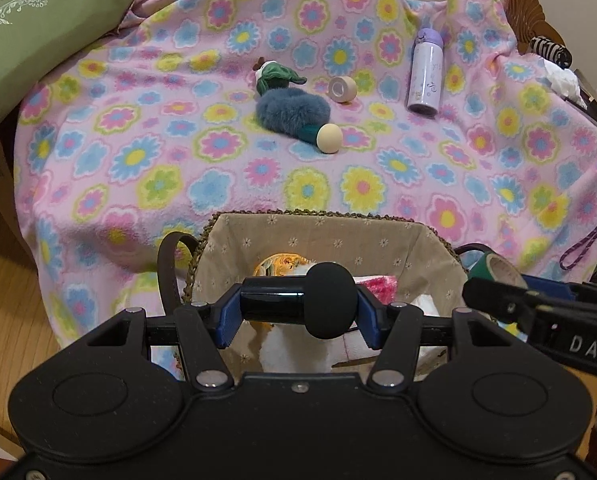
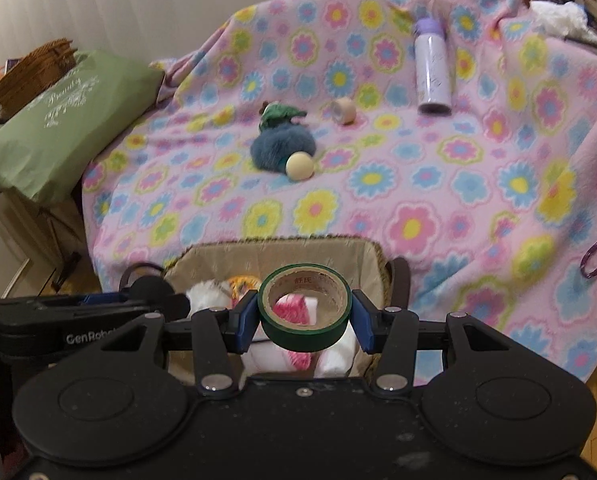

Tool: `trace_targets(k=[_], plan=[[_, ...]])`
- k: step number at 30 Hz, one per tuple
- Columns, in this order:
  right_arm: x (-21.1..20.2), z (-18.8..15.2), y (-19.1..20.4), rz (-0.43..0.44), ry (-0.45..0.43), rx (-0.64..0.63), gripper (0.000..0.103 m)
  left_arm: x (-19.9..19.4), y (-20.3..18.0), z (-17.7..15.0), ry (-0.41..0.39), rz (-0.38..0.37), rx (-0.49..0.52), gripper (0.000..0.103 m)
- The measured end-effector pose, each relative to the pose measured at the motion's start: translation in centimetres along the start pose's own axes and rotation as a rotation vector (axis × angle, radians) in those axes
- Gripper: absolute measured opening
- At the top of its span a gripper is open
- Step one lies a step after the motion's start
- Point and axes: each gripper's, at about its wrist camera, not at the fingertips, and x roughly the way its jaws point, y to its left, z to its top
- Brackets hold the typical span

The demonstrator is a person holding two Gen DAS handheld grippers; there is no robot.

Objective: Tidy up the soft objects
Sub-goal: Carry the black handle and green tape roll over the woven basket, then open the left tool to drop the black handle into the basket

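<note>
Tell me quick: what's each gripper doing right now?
Left gripper: closed on a black ball-ended cylinder.
Right gripper: closed on a green tape roll.

1. The flowered blanket (image 1: 202, 168) is soft, matt fleece.
2. The basket (image 1: 338, 236) has a woven rim and a cloth lining.
3. The green tape roll (image 2: 305, 307) is glossy outside, with a cardboard core.
4. The dark cylinder (image 1: 274, 300) is glossy; its round head looks like matt foam.
5. The blue pompom (image 1: 290, 109) is fluffy.

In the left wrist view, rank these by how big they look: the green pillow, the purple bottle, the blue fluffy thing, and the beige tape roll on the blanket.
Largest to smallest, as they appear:
1. green pillow, partly cut off by the frame
2. blue fluffy thing
3. purple bottle, close to the fluffy thing, so that pair is unsure
4. beige tape roll
</note>
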Motion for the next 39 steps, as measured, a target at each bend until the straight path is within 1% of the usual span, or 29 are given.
trace_targets(k=[6,11,14,20,39], plan=[[0.4,-0.1,0.4,-0.012,0.018,-0.028,0.048,0.3,0.3,0.0,0.009,0.028,-0.012,0.055],[0.8,-0.3,1.1,-0.053,0.022,-0.077,0.048,0.4,0.2,-0.2,0.015,0.046,-0.006,0.055],[0.9,-0.5,1.4,-0.052,0.026,-0.094,0.048,0.3,0.3,-0.2,0.013,0.053,-0.006,0.055],[0.9,-0.3,0.6,-0.06,0.029,-0.063,0.048,0.7,0.4,-0.2,0.036,0.066,-0.002,0.055],[0.8,-0.2,0.7,-0.061,0.026,-0.056,0.049,0.7,0.7,-0.3,0.041,0.066,-0.006,0.055]])
